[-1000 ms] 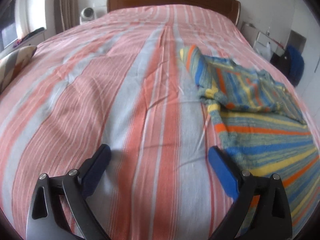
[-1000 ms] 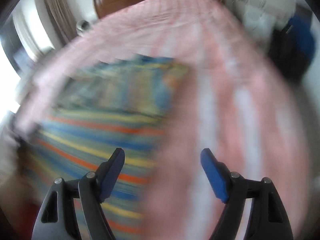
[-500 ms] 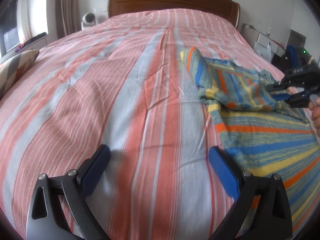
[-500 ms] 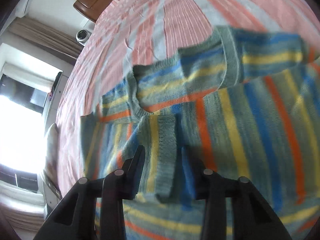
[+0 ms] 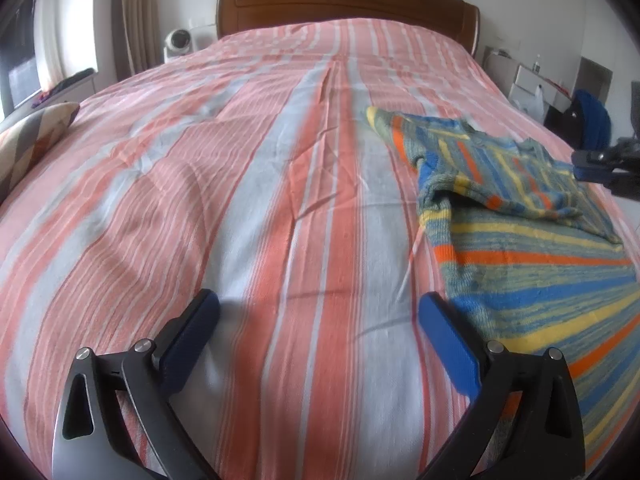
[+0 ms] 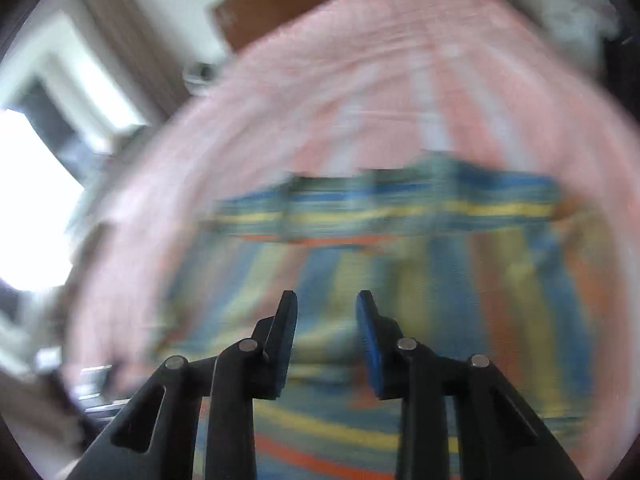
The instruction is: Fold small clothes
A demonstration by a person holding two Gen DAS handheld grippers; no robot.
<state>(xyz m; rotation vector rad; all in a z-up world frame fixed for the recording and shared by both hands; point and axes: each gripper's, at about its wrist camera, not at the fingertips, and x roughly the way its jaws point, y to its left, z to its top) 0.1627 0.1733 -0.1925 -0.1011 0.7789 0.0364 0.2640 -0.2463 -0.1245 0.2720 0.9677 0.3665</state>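
Note:
A striped knit sweater (image 5: 532,232), in blue, yellow, orange and grey-green, lies on the right side of the bed with its upper part and a sleeve folded over the body. My left gripper (image 5: 316,312) is open and empty, low over the bedspread just left of the sweater's hem. My right gripper (image 6: 326,304) is partly open with nothing between its pads, above the sweater (image 6: 400,280); that view is blurred. It also shows in the left wrist view (image 5: 600,164) at the sweater's far right edge.
The bed (image 5: 200,200) has a pink, orange and grey striped cover and a wooden headboard (image 5: 344,0). A patterned cushion (image 5: 28,144) lies at the left edge. A nightstand with a white device (image 5: 178,42) stands at the back left; furniture and a blue bag (image 5: 592,124) stand at the right.
My right gripper had closed on the sweater's folded sleeve; now it has let go, its jaws have parted and it is swinging up and back. The left gripper has hardly moved.

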